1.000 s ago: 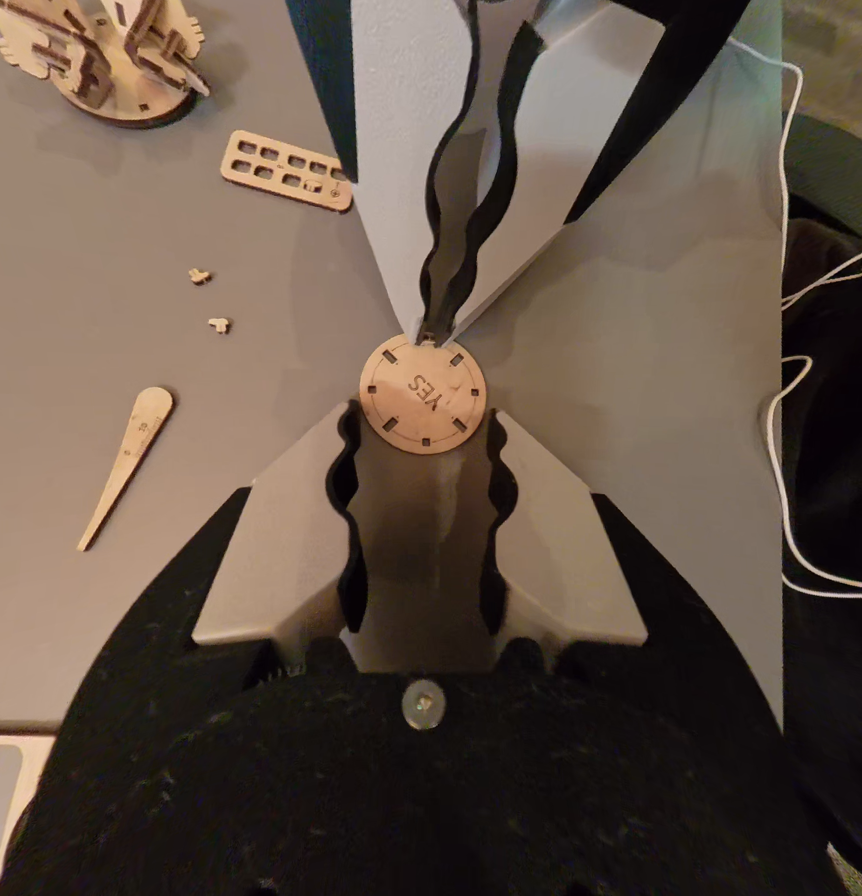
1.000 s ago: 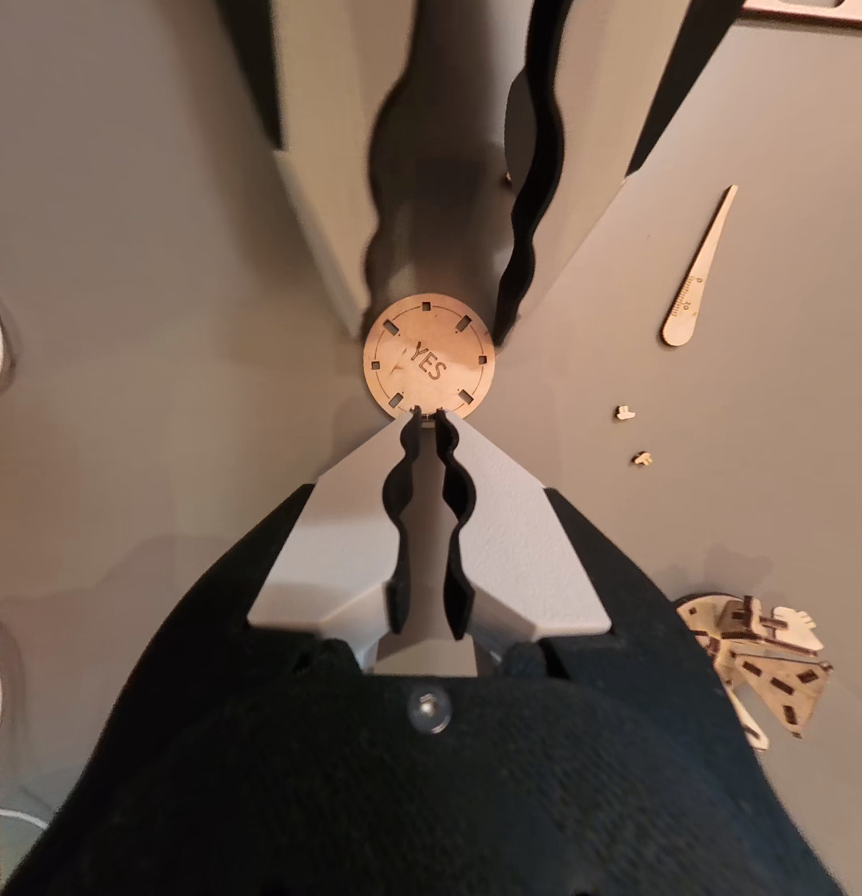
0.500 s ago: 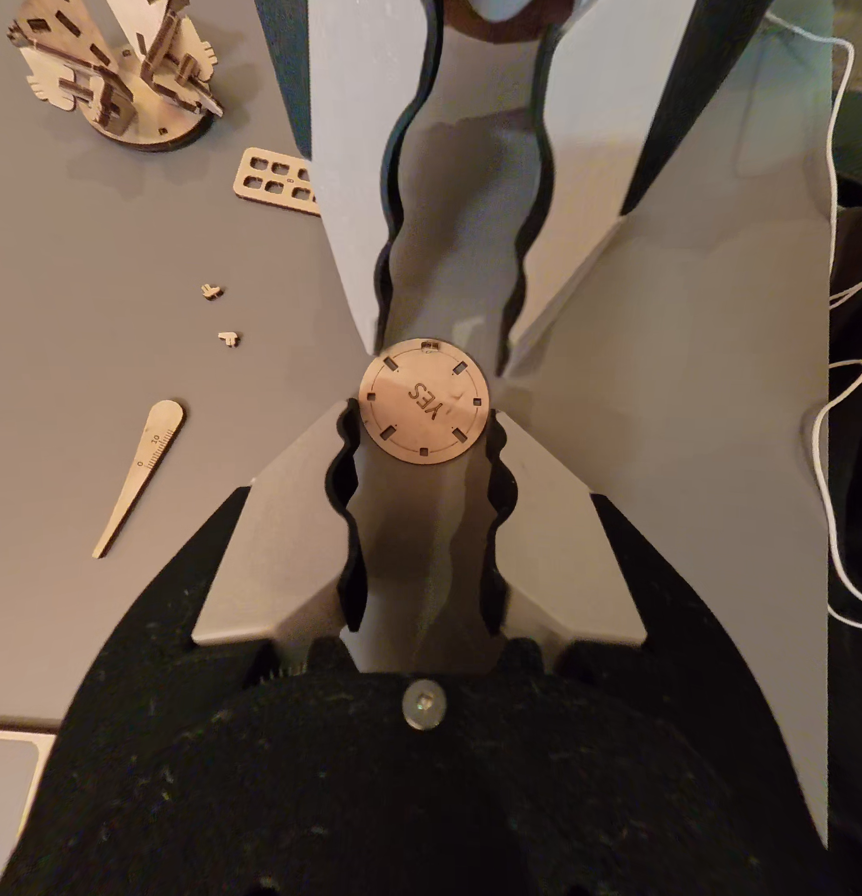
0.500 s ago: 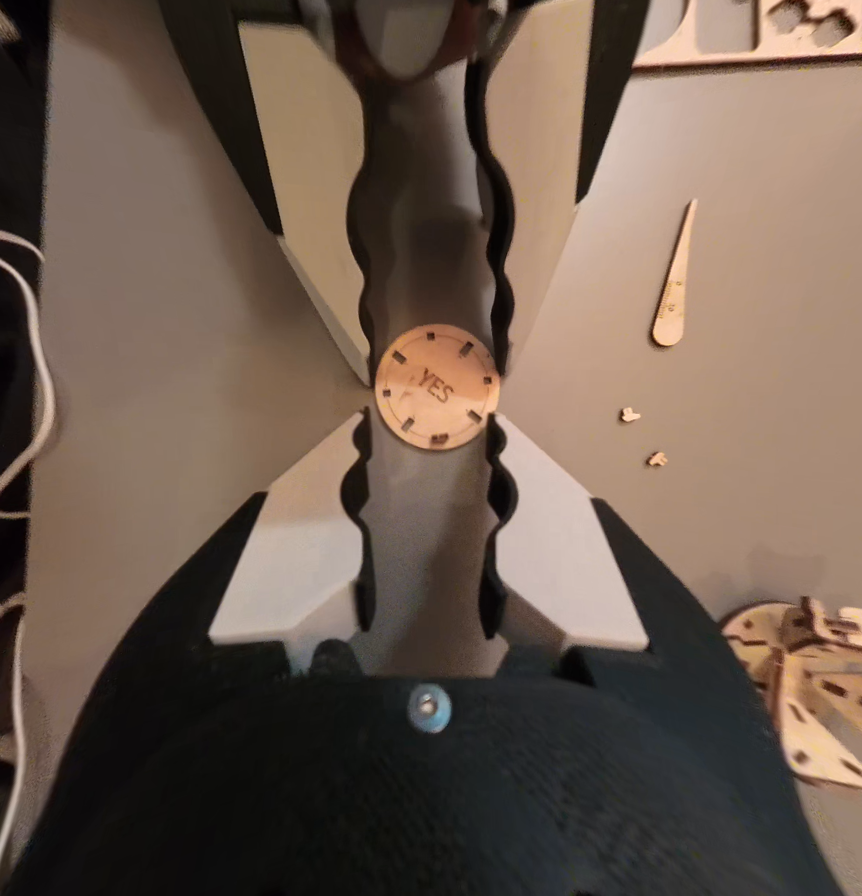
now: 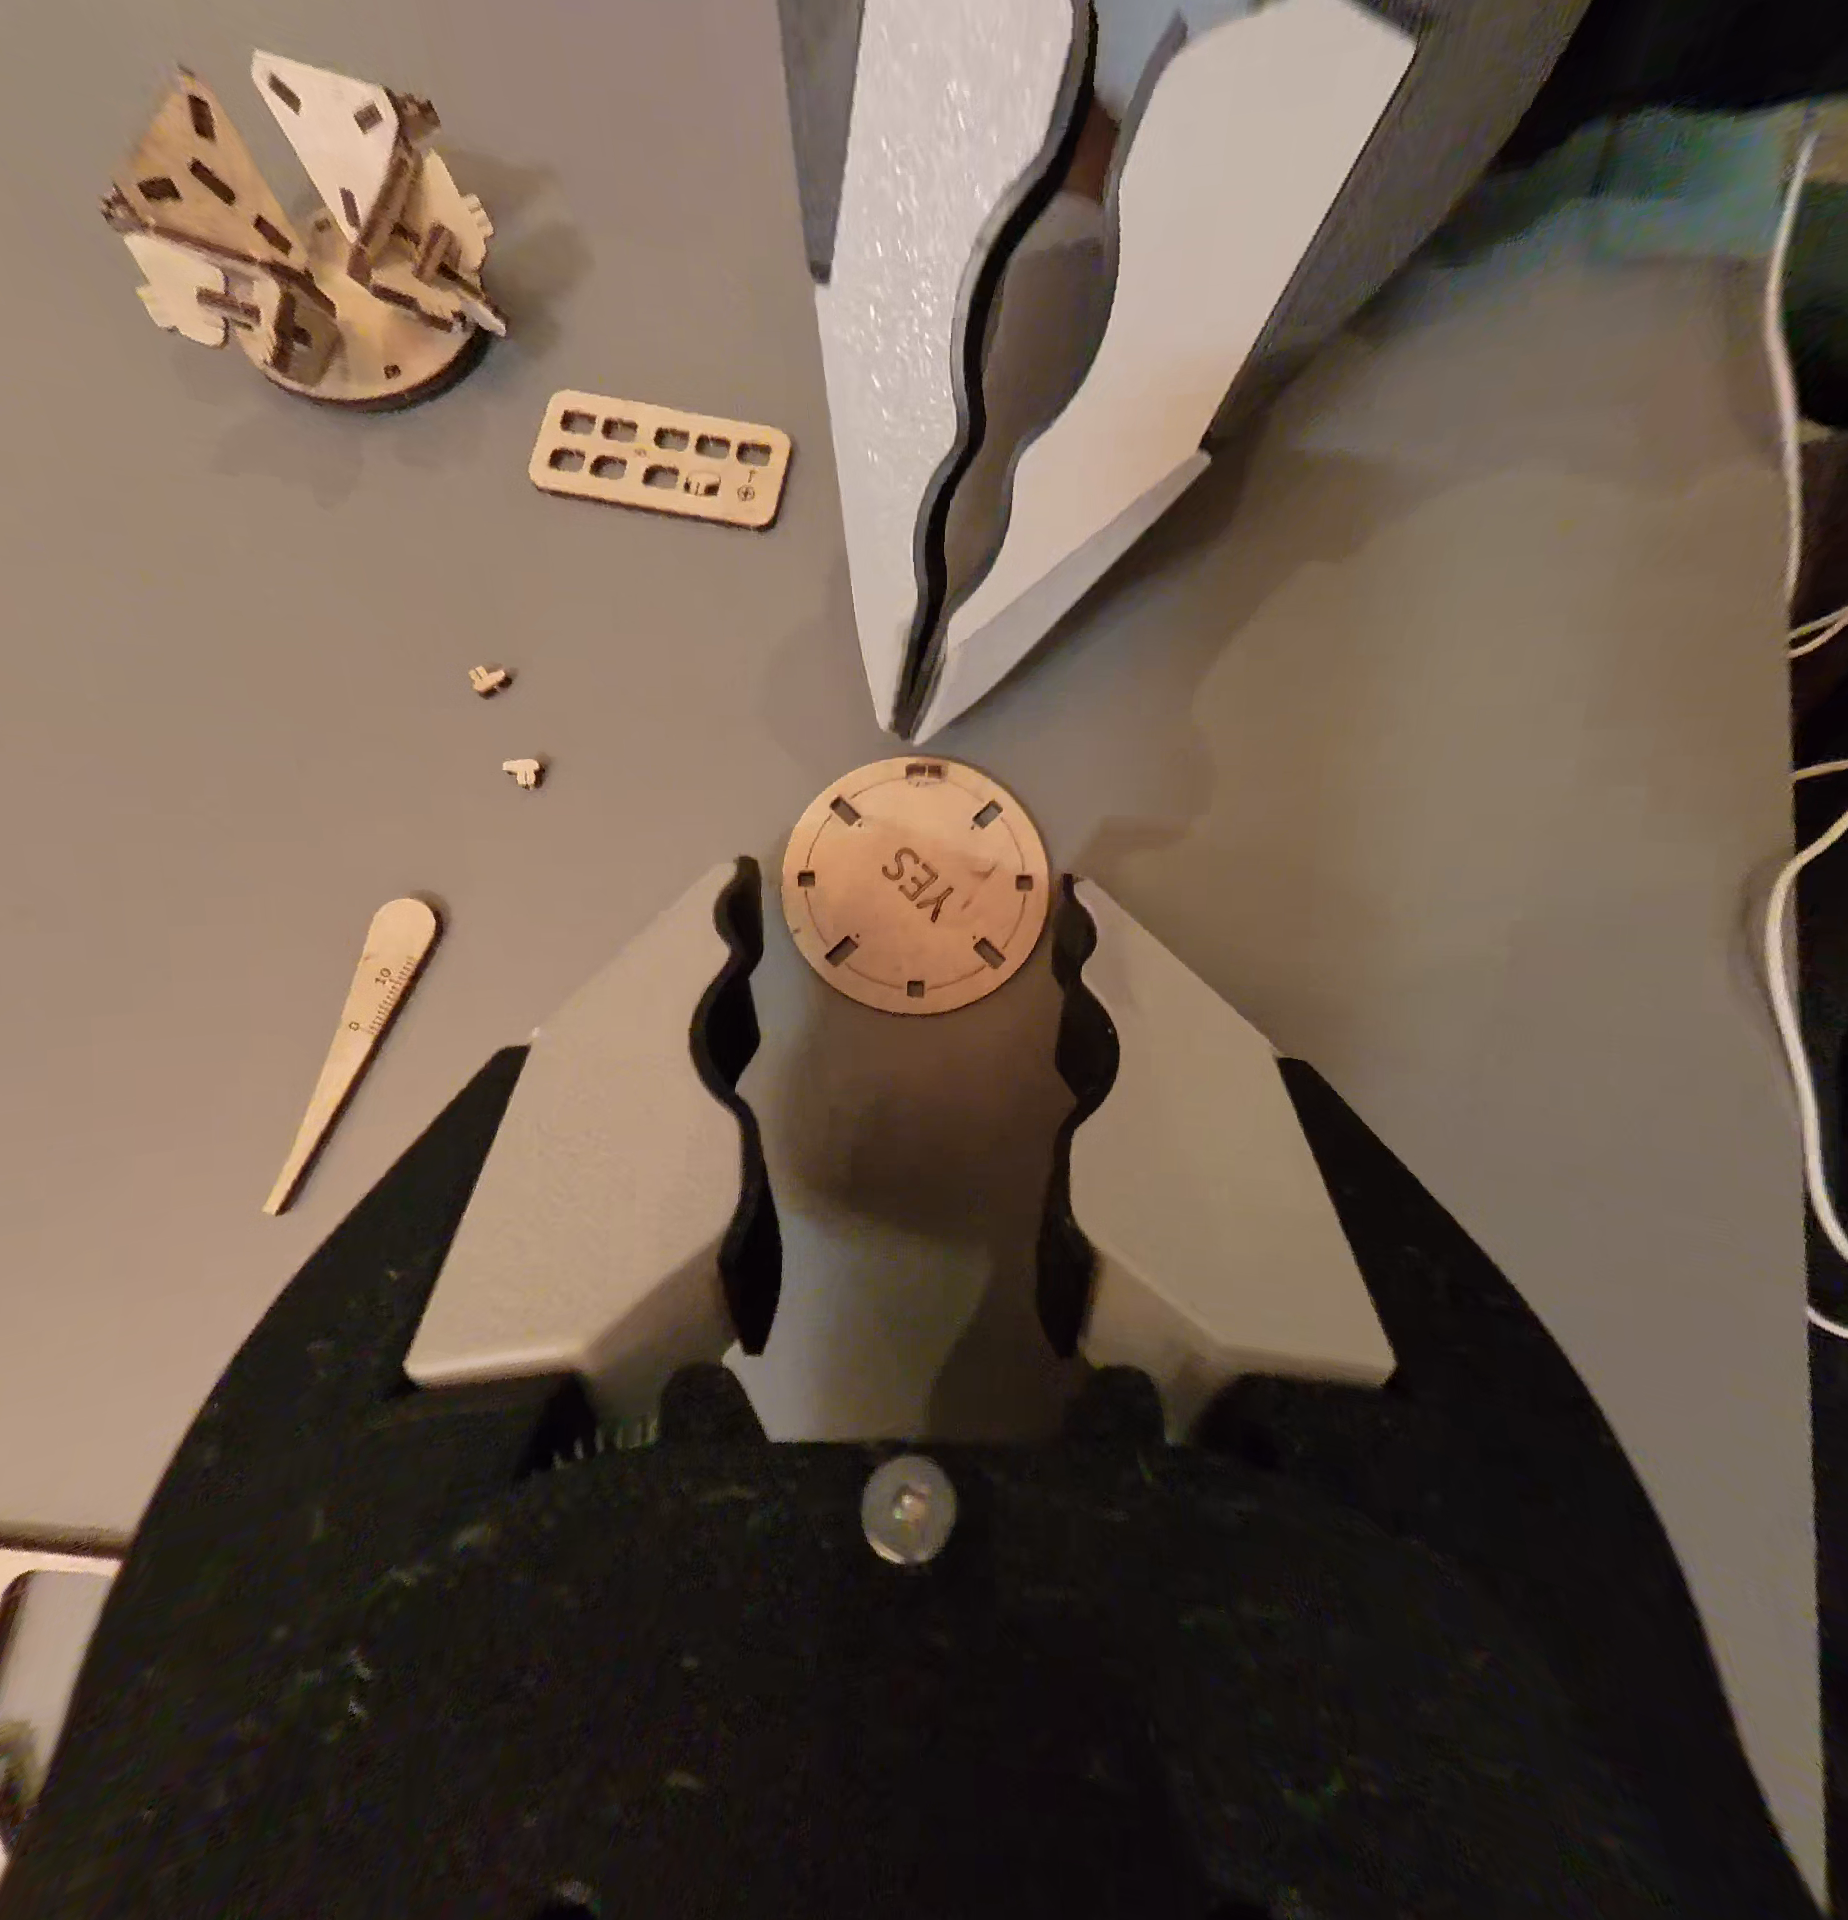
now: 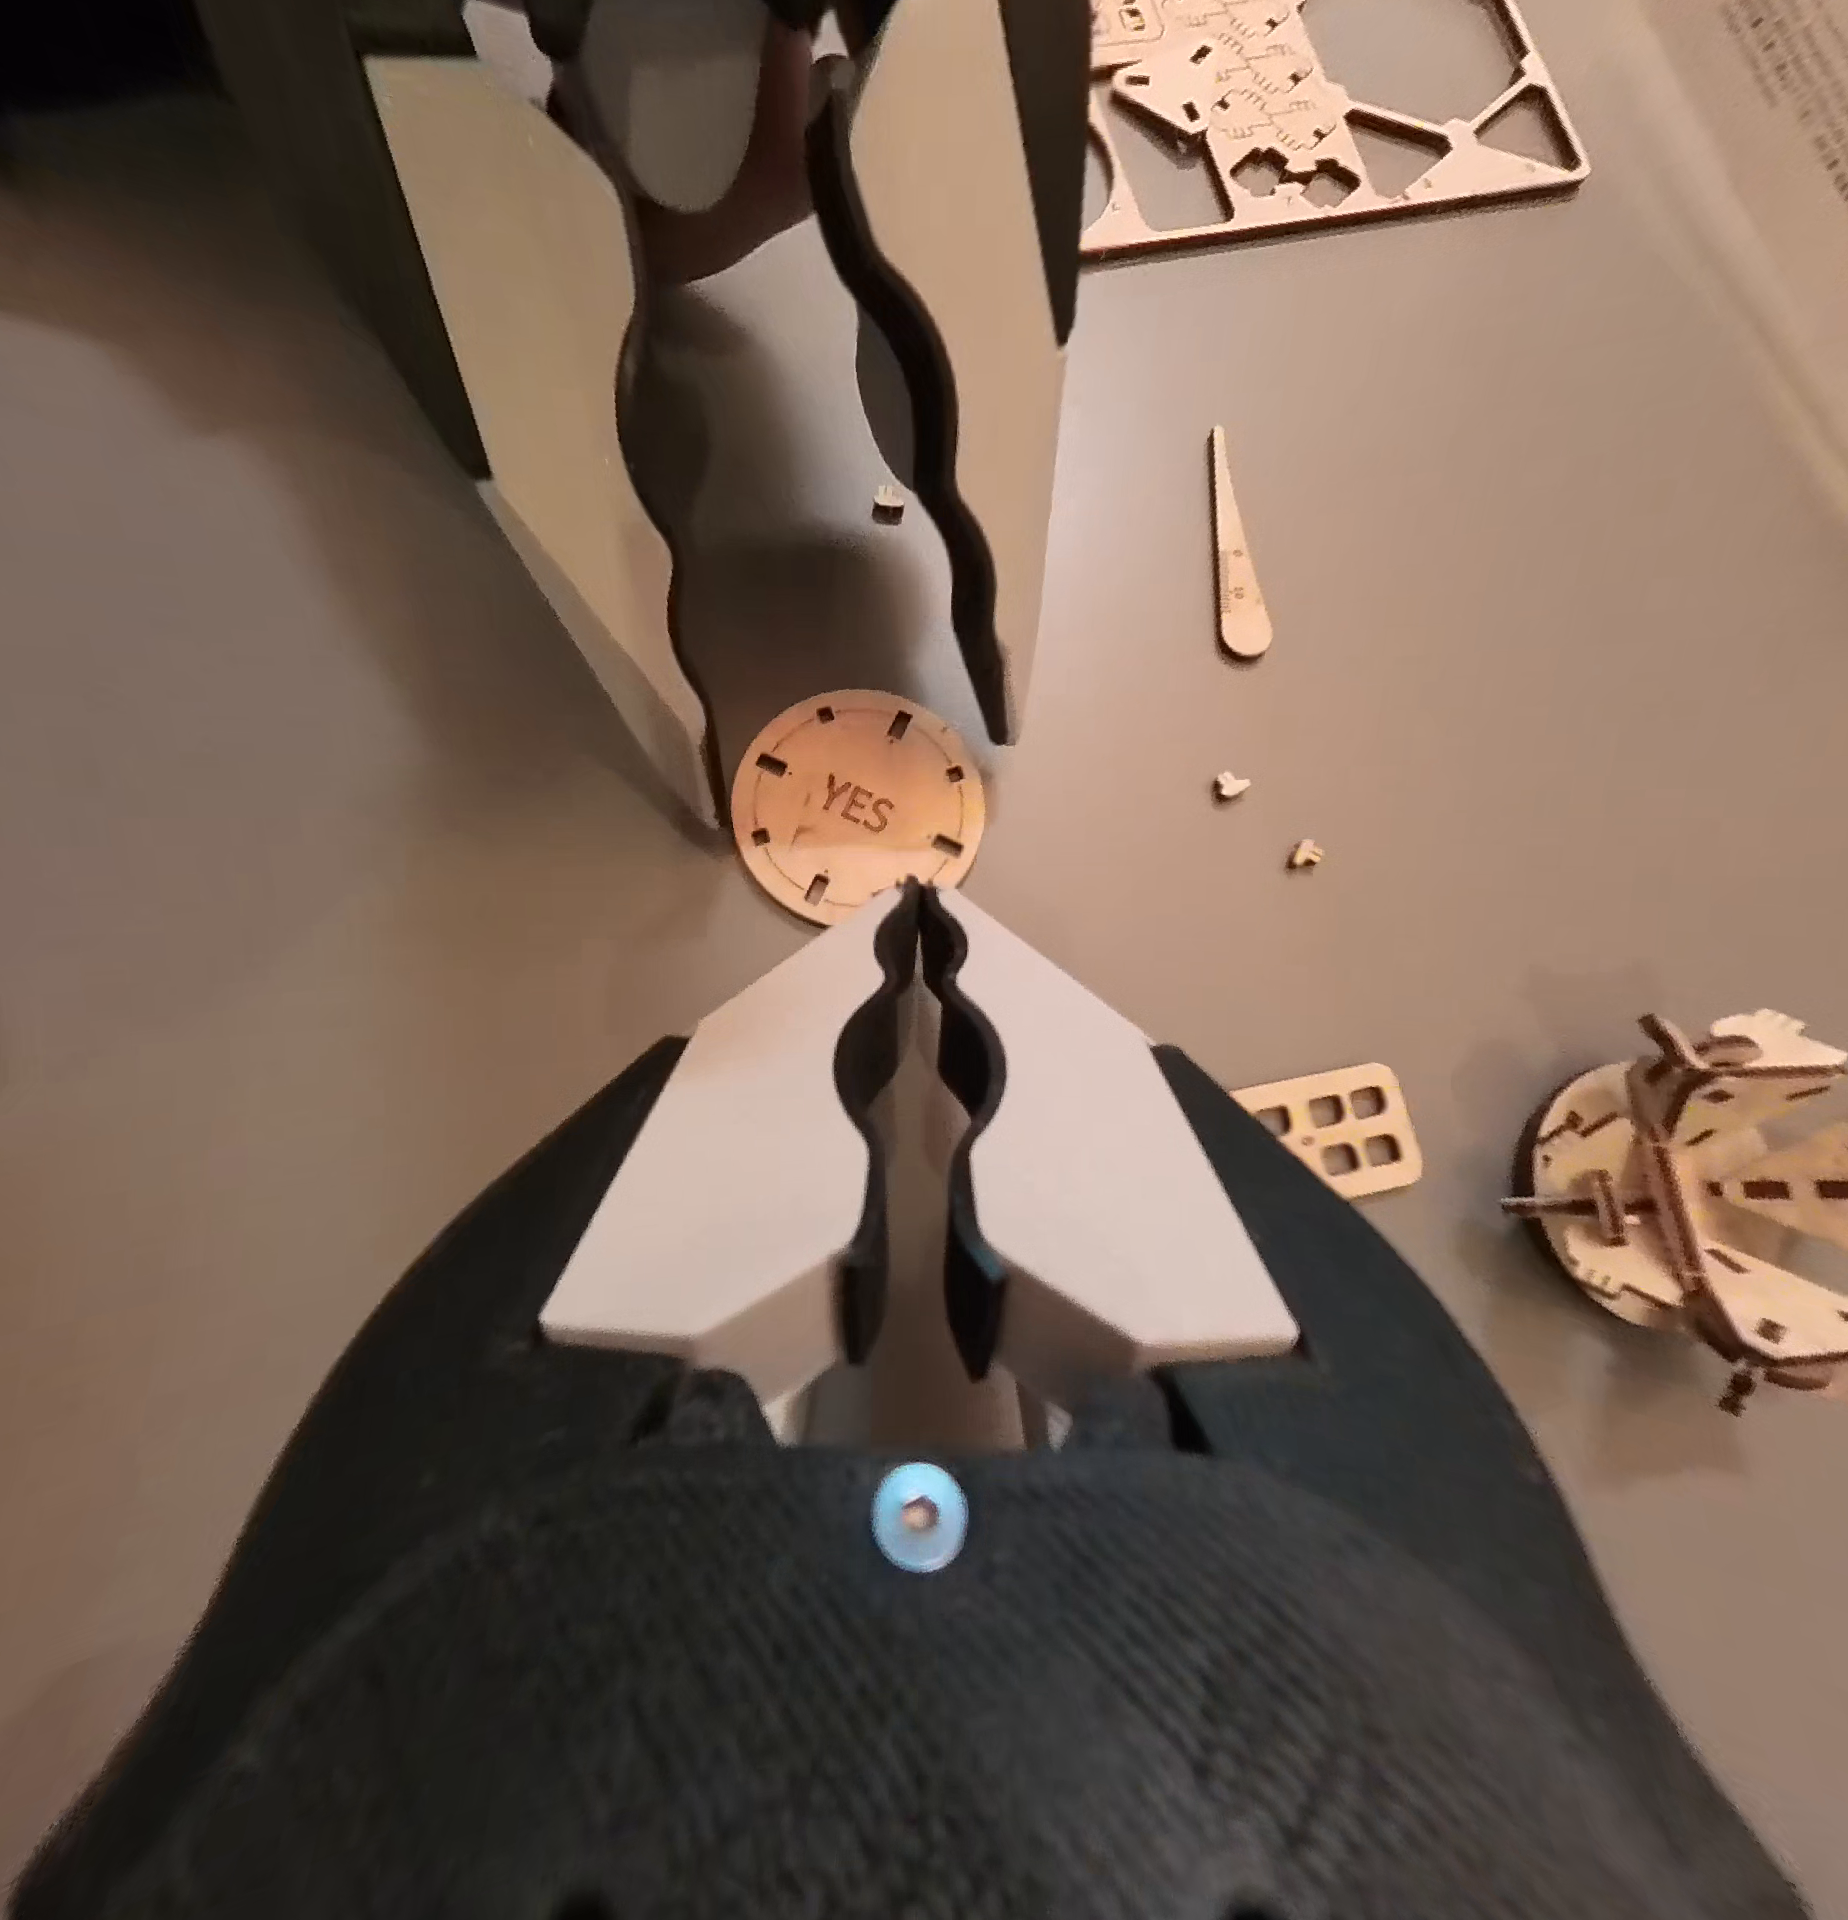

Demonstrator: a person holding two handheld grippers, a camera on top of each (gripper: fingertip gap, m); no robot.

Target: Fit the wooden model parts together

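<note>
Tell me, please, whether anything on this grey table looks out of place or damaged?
Nothing looks damaged. The only loose bits are two tiny wooden pieces lying apart on the table, left of the round wooden disc.

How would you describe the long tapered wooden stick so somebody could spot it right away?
On the grey table, look left of the round wooden disc. The stick lies flat beyond two tiny wooden bits; it alone is long, pointed at one end, rounded at the other.

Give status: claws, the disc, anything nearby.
Left claw open, straddling wooden disc flat on table. Right claw shut at disc's edge, holding nothing. Two tiny wooden bits lie beside.
</note>
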